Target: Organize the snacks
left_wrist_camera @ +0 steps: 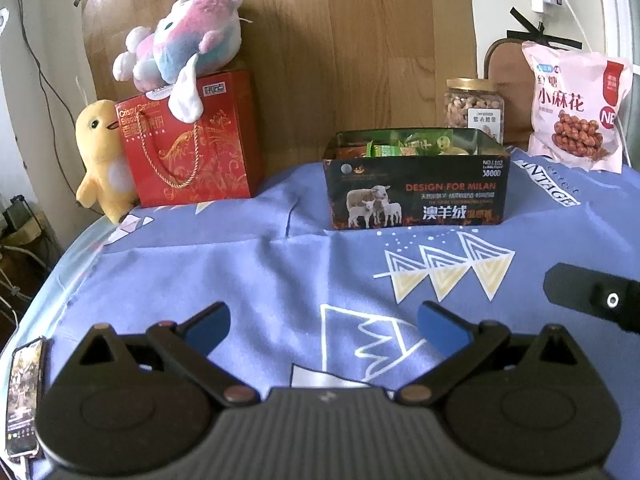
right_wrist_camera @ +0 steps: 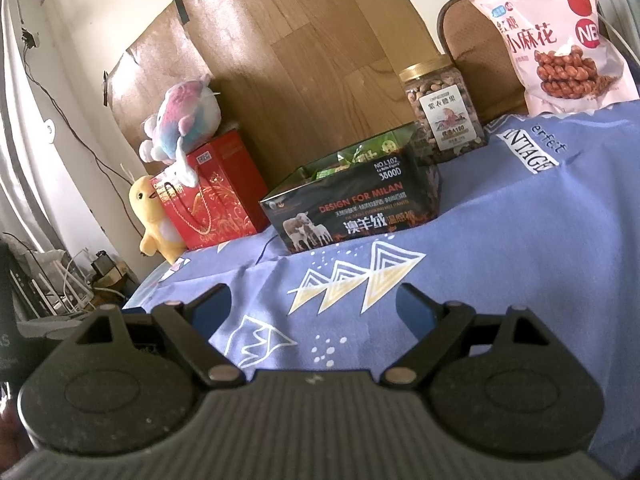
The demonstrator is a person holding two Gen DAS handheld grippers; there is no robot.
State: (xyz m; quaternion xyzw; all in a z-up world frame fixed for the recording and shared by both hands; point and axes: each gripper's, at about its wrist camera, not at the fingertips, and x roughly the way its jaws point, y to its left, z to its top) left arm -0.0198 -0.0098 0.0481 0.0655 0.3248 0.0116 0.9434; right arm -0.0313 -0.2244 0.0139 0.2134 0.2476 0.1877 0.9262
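Note:
A dark open box (left_wrist_camera: 416,196) printed with sheep stands on the blue cloth, with green and orange snack packets (left_wrist_camera: 416,145) inside; it also shows in the right wrist view as the box (right_wrist_camera: 352,212). Behind it stands a jar of nuts (left_wrist_camera: 474,108) (right_wrist_camera: 444,108) with a gold lid. A pink snack bag (left_wrist_camera: 576,108) (right_wrist_camera: 560,40) leans at the far right. My left gripper (left_wrist_camera: 324,328) is open and holds nothing, well short of the box. My right gripper (right_wrist_camera: 314,308) is open too, nothing between its blue pads.
A red gift bag (left_wrist_camera: 192,148) (right_wrist_camera: 216,196) stands at the far left with a pastel plush (left_wrist_camera: 180,40) on top and a yellow plush (left_wrist_camera: 104,160) beside it. A phone (left_wrist_camera: 24,396) lies at the table's left edge. Part of the other gripper (left_wrist_camera: 592,296) shows at right.

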